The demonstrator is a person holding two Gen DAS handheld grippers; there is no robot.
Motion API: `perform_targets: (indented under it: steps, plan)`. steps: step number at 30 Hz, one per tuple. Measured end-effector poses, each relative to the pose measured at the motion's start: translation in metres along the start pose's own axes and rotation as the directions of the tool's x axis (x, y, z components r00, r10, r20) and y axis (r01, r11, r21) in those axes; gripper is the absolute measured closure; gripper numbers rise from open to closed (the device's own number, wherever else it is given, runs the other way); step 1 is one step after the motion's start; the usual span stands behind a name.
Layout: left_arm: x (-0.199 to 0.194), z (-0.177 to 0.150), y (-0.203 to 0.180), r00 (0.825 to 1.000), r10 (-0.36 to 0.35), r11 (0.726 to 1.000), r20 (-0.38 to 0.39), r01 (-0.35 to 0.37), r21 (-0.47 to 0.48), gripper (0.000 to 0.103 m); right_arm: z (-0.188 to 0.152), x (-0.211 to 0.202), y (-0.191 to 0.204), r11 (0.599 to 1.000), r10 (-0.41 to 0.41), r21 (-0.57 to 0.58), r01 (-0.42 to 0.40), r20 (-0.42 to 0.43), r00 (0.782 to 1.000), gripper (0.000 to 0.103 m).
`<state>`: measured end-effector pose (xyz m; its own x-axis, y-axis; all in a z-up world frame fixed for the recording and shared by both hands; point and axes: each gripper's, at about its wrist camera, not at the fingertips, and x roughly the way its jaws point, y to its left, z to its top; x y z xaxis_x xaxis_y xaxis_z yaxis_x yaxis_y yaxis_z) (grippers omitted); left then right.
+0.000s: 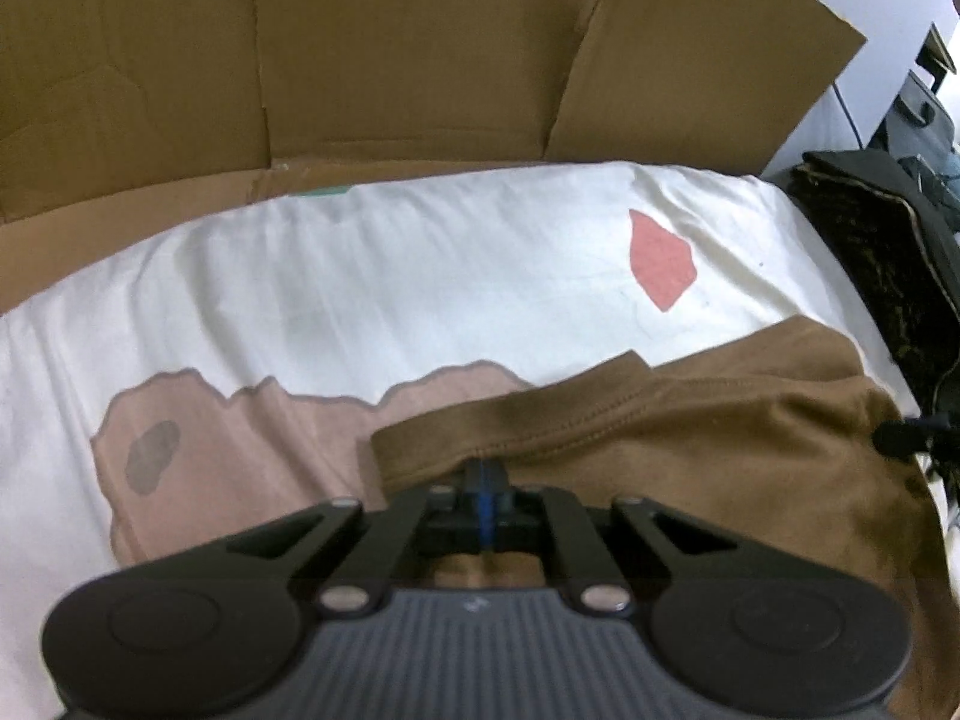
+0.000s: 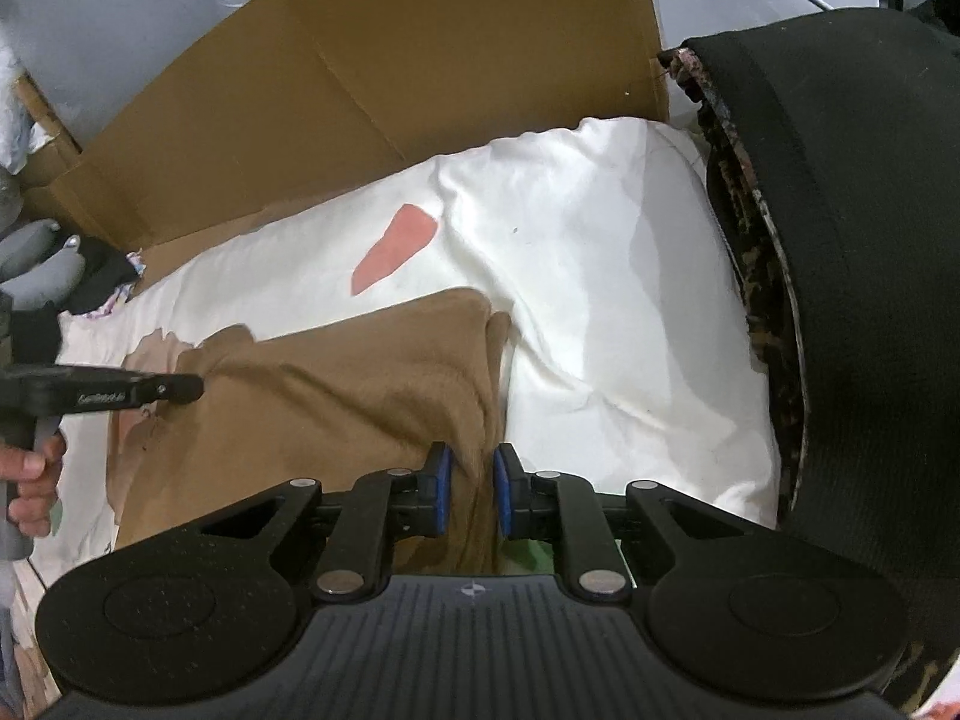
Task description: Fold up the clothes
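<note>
Brown shirt (image 2: 336, 372) pinched in both grippers' fingers: left (image 1: 485, 480) together, right (image 2: 474, 486) clamped

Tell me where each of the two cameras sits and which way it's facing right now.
Left wrist: on the left gripper, angled down at the brown garment on the white sheet, cardboard behind; jaws shut on the garment's edge.
Right wrist: on the right gripper, angled down, pads closed on a garment fold; the left gripper and a hand show at the picture's left.
Shared: garment, sheet, pink patch, cardboard.
</note>
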<state>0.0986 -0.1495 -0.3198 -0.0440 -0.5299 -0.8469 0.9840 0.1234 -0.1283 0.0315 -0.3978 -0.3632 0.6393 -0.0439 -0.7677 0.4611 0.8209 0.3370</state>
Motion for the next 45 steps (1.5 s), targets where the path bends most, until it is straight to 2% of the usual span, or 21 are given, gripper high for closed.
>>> perform_targets:
  steps: [1, 3, 5, 8, 12, 14, 16, 18, 24, 28, 32, 34, 39, 43, 45]
  plan:
    - [-0.002, 0.001, -0.001, 1.0, 0.006, 1.0, 0.003, -0.006, 0.007, 0.1, 0.003, 0.002, 0.0, 1.0, 0.001, 0.002, -0.001, 0.001, 1.0, 0.087]
    - [-0.004, 0.003, -0.002, 1.0, 0.011, 1.0, 0.009, -0.011, 0.019, 0.1, 0.01, 0.005, 0.0, 1.0, 0.008, -0.016, -0.008, 0.011, 1.0, 0.096]
    - [-0.002, 0.006, 0.001, 1.0, 0.006, 1.0, 0.002, -0.006, 0.011, 0.1, 0.016, 0.009, -0.001, 1.0, 0.006, -0.023, -0.005, 0.019, 1.0, 0.098]
    - [0.002, 0.008, 0.006, 1.0, -0.005, 1.0, -0.01, 0.005, -0.006, 0.1, 0.019, 0.014, 0.0, 1.0, -0.003, -0.022, 0.004, 0.031, 1.0, 0.099]
    - [-0.002, 0.009, 0.002, 1.0, 0.006, 1.0, -0.02, -0.006, 0.001, 0.1, 0.016, 0.02, -0.002, 1.0, -0.022, 0.003, 0.022, 0.005, 1.0, 0.097]
    - [-0.011, 0.009, -0.002, 1.0, 0.0, 1.0, -0.011, 0.0, 0.013, 0.092, 0.015, 0.013, -0.004, 0.999, -0.011, 0.049, 0.011, 0.013, 1.0, 0.095]
    - [-0.025, 0.005, -0.005, 1.0, -0.017, 1.0, 0.013, 0.017, 0.015, 0.068, 0.014, -0.001, 0.003, 1.0, -0.014, 0.017, 0.014, 0.036, 0.999, 0.095]
    - [-0.037, 0.001, -0.008, 0.999, -0.021, 0.999, 0.033, 0.02, 0.026, 0.067, 0.013, -0.012, 0.007, 1.0, -0.003, -0.001, 0.003, 0.037, 0.999, 0.095]
    - [-0.056, -0.019, -0.023, 0.997, -0.072, 0.993, 0.022, 0.07, 0.096, 0.07, 0.001, -0.028, 0.016, 0.999, 0.005, -0.047, -0.004, 0.007, 1.0, 0.095]
    - [-0.058, -0.038, -0.036, 0.997, -0.083, 0.985, 0.008, 0.081, 0.152, 0.072, -0.014, -0.03, 0.021, 0.996, -0.005, -0.086, 0.003, -0.031, 1.0, 0.078]
    - [-0.053, -0.055, -0.04, 0.997, -0.07, 0.984, -0.006, 0.071, 0.162, 0.072, -0.03, -0.024, 0.021, 0.988, -0.047, -0.15, 0.035, -0.077, 0.996, 0.077]
    - [-0.053, -0.062, -0.04, 0.998, -0.056, 0.985, -0.007, 0.057, 0.164, 0.068, -0.034, -0.02, 0.013, 0.989, -0.067, -0.138, 0.054, -0.093, 0.993, 0.078]
    - [-0.057, -0.072, -0.04, 0.999, -0.042, 0.983, -0.014, 0.044, 0.177, 0.064, -0.032, -0.021, -0.009, 0.999, -0.032, -0.03, 0.03, -0.073, 0.997, 0.077]
    - [-0.065, -0.081, -0.04, 0.999, -0.047, 0.981, -0.027, 0.052, 0.185, 0.055, -0.029, -0.034, -0.01, 1.0, -0.021, 0.007, 0.022, -0.038, 0.999, 0.077]
    - [-0.069, -0.088, -0.041, 0.998, -0.047, 0.98, -0.042, 0.055, 0.189, 0.055, -0.028, -0.041, -0.008, 1.0, -0.007, 0.015, 0.007, -0.028, 1.0, 0.077]
